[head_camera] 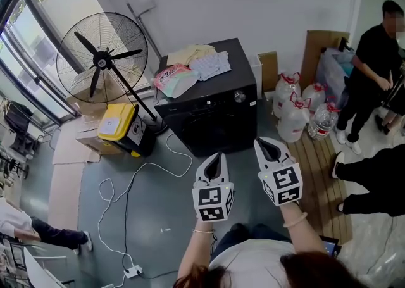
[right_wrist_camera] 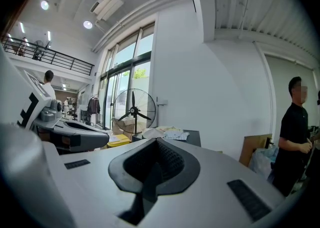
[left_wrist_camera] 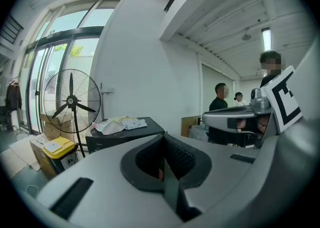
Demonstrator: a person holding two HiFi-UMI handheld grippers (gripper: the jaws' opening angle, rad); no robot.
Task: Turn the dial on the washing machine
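Observation:
A black washing machine (head_camera: 212, 112) stands against the far wall, with its round silver dial (head_camera: 239, 96) at the top right of its front. Both grippers hover side by side over the floor in front of it, well short of it. My left gripper (head_camera: 219, 154) has its jaws together and holds nothing. So does my right gripper (head_camera: 265, 143), which points roughly toward the dial side. In the left gripper view the left gripper (left_wrist_camera: 163, 164) faces the machine (left_wrist_camera: 125, 134) from a distance. The machine's top (right_wrist_camera: 192, 137) peeks over the right gripper (right_wrist_camera: 155, 164) in the right gripper view.
Folded clothes (head_camera: 190, 65) lie on the machine. A big standing fan (head_camera: 101, 59) and a yellow-lidded box (head_camera: 117, 125) are to its left. Water jugs (head_camera: 294, 112) stand on a wooden pallet (head_camera: 319, 179) to its right. A white cable (head_camera: 126, 198) trails across the floor. People (head_camera: 373, 65) stand at right.

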